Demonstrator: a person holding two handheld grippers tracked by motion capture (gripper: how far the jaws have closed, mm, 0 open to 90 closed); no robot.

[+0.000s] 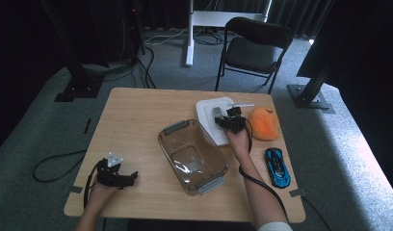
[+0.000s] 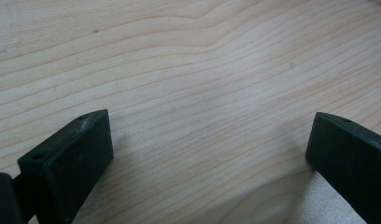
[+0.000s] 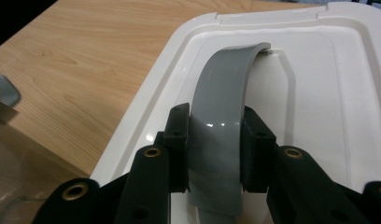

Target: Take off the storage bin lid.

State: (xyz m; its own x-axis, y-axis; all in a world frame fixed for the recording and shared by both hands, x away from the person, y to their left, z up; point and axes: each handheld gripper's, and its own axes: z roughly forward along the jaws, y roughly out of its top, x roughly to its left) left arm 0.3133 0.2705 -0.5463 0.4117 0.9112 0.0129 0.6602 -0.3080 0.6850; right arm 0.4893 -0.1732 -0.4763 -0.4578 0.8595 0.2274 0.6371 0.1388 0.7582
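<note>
On the white lid (image 3: 319,93), right gripper (image 3: 215,130) fingers clamped on its grey handle (image 3: 223,93), left gripper (image 2: 212,154) fingers spread wide, holding nothing.

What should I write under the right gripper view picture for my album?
Right gripper pinching the grey handle of a white lid.

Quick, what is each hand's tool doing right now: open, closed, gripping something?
Left tool: open, nothing between its jaws, over the bare wooden table.
Right tool: closed on the grey handle of the white lid.
</note>
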